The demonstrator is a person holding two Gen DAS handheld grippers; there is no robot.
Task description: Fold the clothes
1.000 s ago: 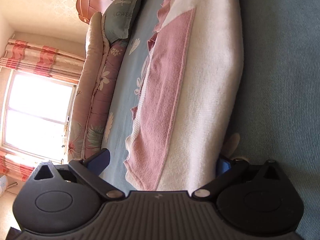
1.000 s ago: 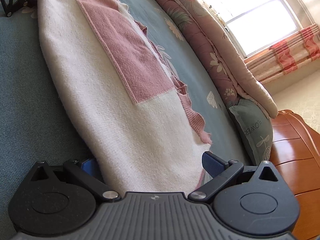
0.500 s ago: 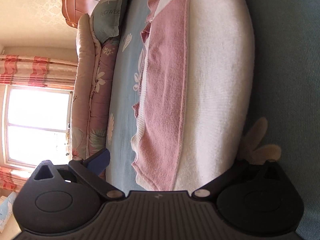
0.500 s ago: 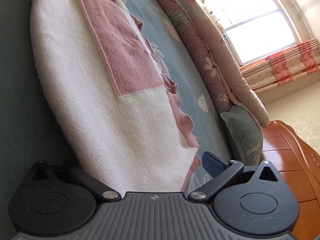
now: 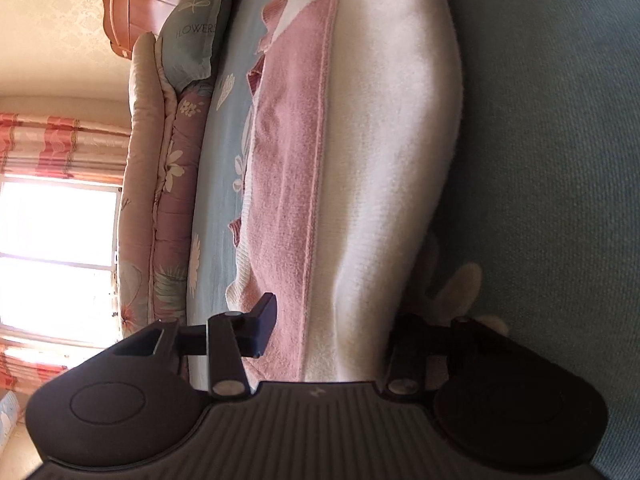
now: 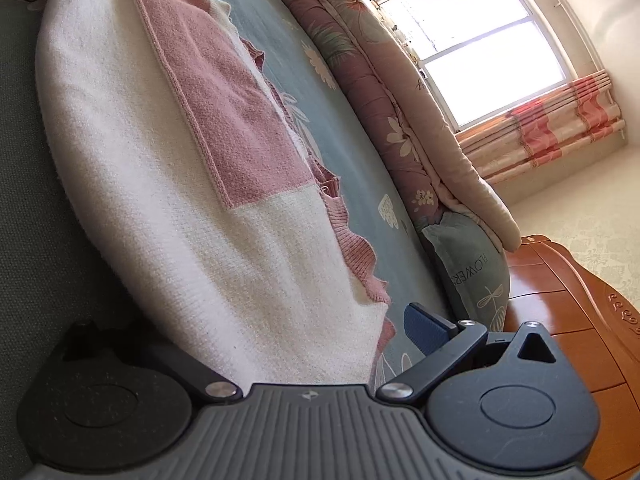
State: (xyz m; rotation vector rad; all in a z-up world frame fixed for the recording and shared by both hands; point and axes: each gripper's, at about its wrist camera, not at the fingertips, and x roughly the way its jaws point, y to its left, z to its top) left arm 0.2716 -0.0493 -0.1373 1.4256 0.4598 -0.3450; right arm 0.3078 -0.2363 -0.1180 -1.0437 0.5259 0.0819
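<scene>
Pillow [image 5: 196,36] lettering "FLOWERS"; sweater [image 5: 380,160] alongside

Your left gripper [image 5: 332,320] straddles the white and pink sweater [image 5: 360,168], fingers partly closed around its end.

A bed [image 5: 560,128] fills most of both views, its teal cover giving way to a pale blue sheet [image 6: 344,120] printed with white flowers and leaves, and along its far side lies a rolled floral quilt [image 6: 400,92] in mauve and beige, with a grey-green cushion [image 6: 468,268] lettered "FLOWERS" at its end beside a glossy reddish wooden headboard [image 6: 568,300]. Strong daylight pours through a wide window [image 6: 472,28], blown out to white, with a pink-and-cream striped curtain [image 6: 560,132] gathered beside it, and the wall [image 5: 52,20] is cream with a faint damask pattern.
</scene>
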